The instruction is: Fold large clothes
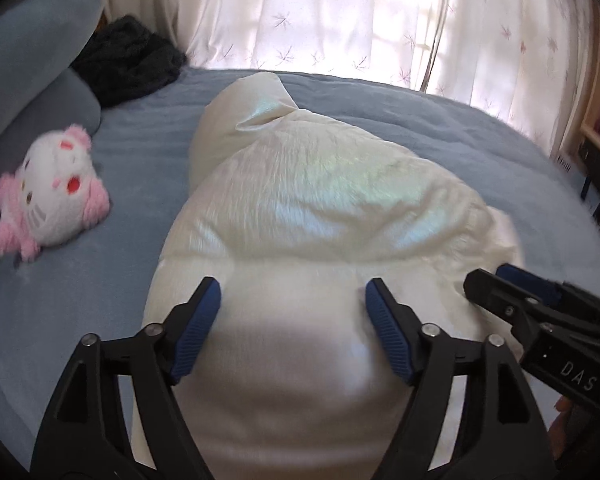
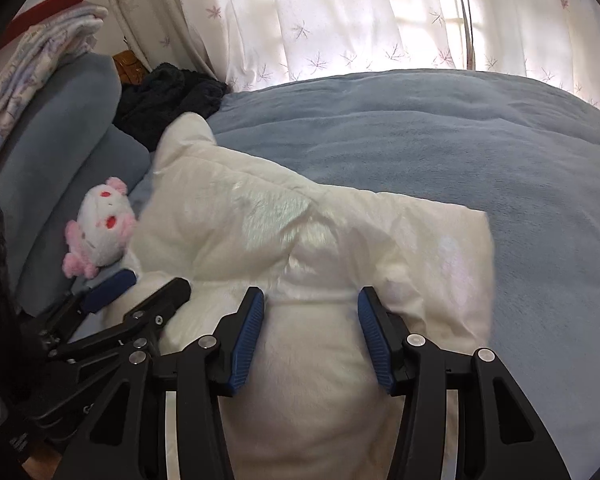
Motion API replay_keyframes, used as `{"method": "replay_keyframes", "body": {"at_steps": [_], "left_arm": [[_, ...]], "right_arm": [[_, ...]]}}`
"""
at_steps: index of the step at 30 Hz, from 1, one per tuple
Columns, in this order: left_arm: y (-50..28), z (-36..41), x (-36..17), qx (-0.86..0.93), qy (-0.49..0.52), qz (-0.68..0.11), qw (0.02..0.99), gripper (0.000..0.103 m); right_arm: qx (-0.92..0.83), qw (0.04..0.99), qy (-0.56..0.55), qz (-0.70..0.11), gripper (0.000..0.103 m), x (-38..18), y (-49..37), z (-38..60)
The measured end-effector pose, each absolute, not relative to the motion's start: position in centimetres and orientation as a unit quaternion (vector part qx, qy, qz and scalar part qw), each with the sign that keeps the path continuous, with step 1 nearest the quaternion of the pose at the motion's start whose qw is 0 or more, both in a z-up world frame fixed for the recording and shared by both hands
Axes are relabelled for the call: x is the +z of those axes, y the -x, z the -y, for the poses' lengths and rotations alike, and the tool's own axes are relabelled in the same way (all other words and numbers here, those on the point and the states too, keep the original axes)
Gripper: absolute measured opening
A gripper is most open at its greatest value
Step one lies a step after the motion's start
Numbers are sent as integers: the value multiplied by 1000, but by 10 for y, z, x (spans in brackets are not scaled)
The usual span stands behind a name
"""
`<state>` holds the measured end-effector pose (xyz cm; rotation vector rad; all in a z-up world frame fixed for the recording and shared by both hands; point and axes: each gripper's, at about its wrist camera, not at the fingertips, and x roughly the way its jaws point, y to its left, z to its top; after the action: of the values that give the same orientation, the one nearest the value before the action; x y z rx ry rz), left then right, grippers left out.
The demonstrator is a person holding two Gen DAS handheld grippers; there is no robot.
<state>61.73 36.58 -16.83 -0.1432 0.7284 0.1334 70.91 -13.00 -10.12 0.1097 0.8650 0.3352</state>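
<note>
A large white shiny padded garment (image 1: 308, 200) lies bunched on a blue bed; it also shows in the right wrist view (image 2: 300, 248). My left gripper (image 1: 292, 300) is open, its blue pads spread wide just above the garment's near part. My right gripper (image 2: 310, 304) is open too, above the near part of the same garment. Each gripper shows in the other's view: the right one (image 1: 496, 280) at the right, the left one (image 2: 148, 284) at the lower left. Nothing is held between either pair of fingers.
The blue bedspread (image 2: 440, 140) stretches to the right and back. A pink-and-white plush toy (image 1: 52, 192) lies left of the garment, also in the right wrist view (image 2: 100, 228). A dark garment (image 1: 128, 56) lies at the back left by blue pillows (image 1: 28, 60). Curtains (image 1: 320, 12) hang behind.
</note>
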Motion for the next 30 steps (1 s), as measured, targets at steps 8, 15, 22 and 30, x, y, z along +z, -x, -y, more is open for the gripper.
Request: {"method": "replay_keyframes", "body": {"at_steps": [8,15,22,30], "left_arm": [[-522,-349,-112,56,109,-358,926,79],[-411,-310,-61,65,82,-346,932,80],[-306,-257,-33,45,53,-336,939,81],[-202,-198,-27,20,55,-325,944,82]], "right_arm": [[164,891,-44,-420,61,-31,-630,145],[156,896,-56,-411,71,30,-532,172],[149,897,-59,-411,73,59,-434,208],[153,902,-55,-400,83,71,-311,254]]}}
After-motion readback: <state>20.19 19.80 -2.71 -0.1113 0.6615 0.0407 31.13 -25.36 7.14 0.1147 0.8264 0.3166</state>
